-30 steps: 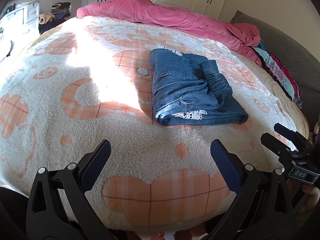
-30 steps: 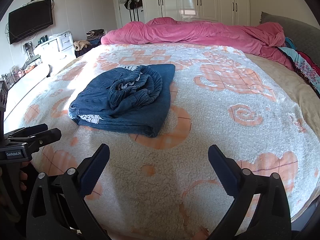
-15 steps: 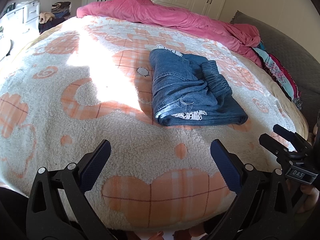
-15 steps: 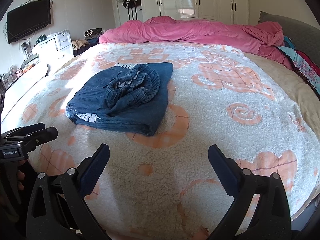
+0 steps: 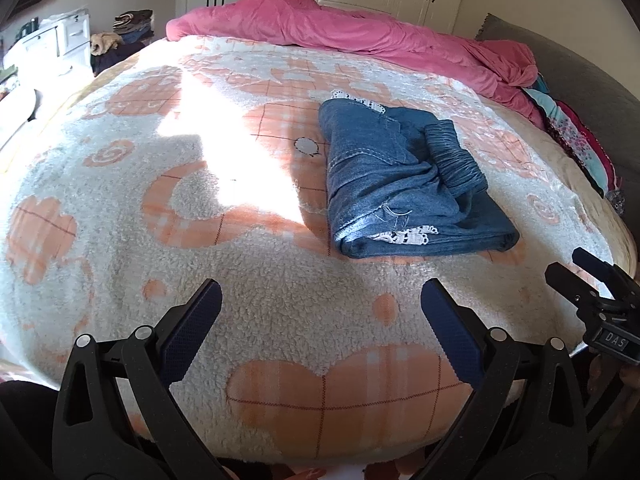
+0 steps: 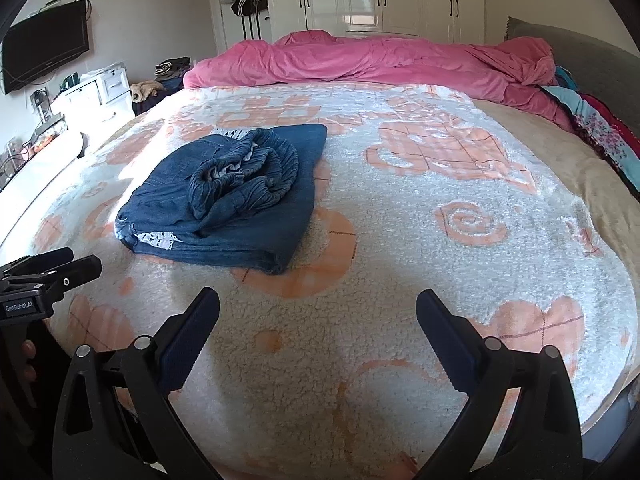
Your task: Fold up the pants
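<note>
Blue denim pants point(image 5: 400, 184) lie folded in a compact stack on the fleece blanket, with the gathered waistband bunched on top and white lace trim showing at the near edge. The right wrist view has the same pants point(image 6: 232, 200) at centre left. My left gripper point(image 5: 320, 316) is open over the blanket's near edge, well short of the pants, holding nothing. My right gripper point(image 6: 318, 320) is also open and empty, to the right of the stack. Each view catches the other gripper at its side edge.
The white and orange fleece blanket point(image 5: 200, 200) covers the bed. A pink duvet point(image 6: 380, 60) is heaped along the far side. Colourful clothes point(image 6: 600, 132) lie by the grey headboard at right. White drawers point(image 6: 100, 92) and a wall TV point(image 6: 44, 52) stand left.
Both grippers have drifted slightly, so the pants sit a little differently in each view. The jaws stay open and the pants have not moved.
</note>
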A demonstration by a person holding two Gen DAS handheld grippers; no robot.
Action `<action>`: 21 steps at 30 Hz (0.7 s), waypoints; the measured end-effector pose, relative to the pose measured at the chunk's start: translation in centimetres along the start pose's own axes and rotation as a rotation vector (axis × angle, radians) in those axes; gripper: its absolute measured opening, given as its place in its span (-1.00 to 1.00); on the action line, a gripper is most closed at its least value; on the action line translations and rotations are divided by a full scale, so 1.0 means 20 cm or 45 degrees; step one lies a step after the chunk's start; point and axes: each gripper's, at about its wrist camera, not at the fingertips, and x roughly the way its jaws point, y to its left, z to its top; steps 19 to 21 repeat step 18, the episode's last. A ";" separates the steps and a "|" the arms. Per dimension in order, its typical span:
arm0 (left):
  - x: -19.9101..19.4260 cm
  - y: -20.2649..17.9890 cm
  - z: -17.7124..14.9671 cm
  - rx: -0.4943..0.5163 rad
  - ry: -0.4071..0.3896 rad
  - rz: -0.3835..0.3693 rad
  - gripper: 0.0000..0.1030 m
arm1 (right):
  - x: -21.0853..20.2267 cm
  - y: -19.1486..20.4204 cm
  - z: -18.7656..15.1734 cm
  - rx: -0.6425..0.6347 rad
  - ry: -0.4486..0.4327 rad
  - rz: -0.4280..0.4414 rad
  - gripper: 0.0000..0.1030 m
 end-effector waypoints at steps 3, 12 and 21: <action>0.00 0.03 0.03 -0.006 0.004 0.018 0.82 | -0.01 -0.05 0.04 0.011 0.008 -0.041 0.91; 0.02 0.47 0.35 -0.186 -0.028 0.138 0.82 | 0.08 -0.62 0.34 0.117 0.067 -0.271 0.91; 0.40 1.00 0.60 -0.339 0.140 0.410 0.82 | 0.36 -1.24 0.45 0.404 0.183 -0.377 0.91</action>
